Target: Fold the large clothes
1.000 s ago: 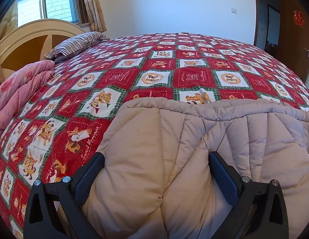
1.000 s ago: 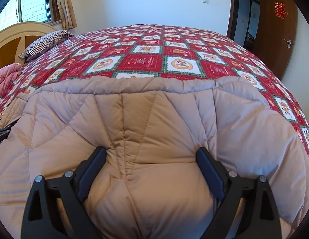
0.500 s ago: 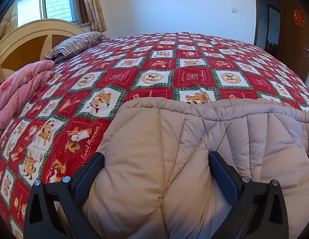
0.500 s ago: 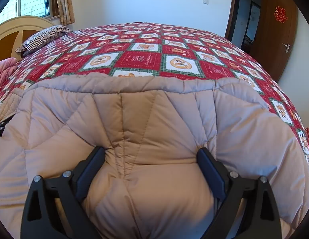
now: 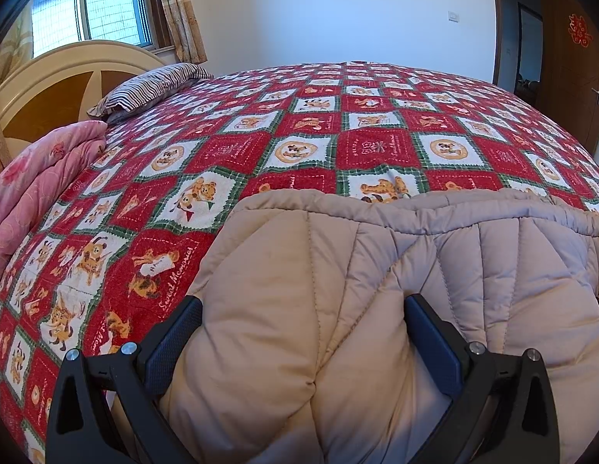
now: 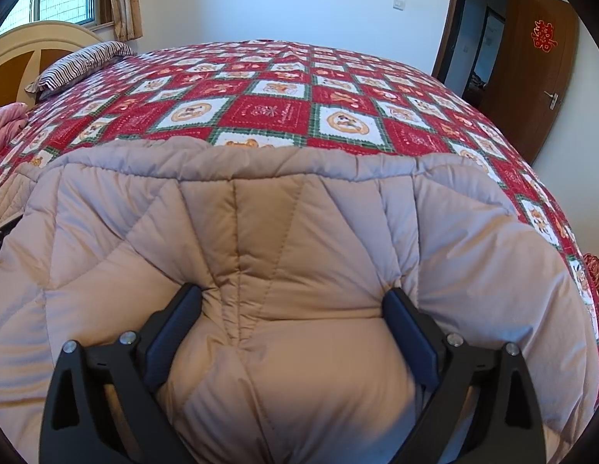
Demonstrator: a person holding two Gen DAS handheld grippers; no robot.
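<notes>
A beige quilted puffer coat (image 5: 376,263) lies on the near part of the bed and fills the lower half of both views (image 6: 284,232). My left gripper (image 5: 303,309) has its jaws wide apart with a thick bunch of the coat between them, near the coat's left edge. My right gripper (image 6: 291,301) also has its jaws wide apart with a padded bunch of the coat between them, toward the coat's right side. The coat's far edge runs straight across the bedspread. What lies under the coat is hidden.
The bed has a red, white and green patchwork bedspread (image 5: 376,147). A pink folded quilt (image 5: 40,178) and a striped pillow (image 5: 152,85) lie at the left by the wooden headboard (image 5: 56,77). A brown door (image 6: 543,73) is at the right.
The right gripper's view has shifted slightly up and to the right, showing more of the door. The left gripper and the coat have barely moved.
</notes>
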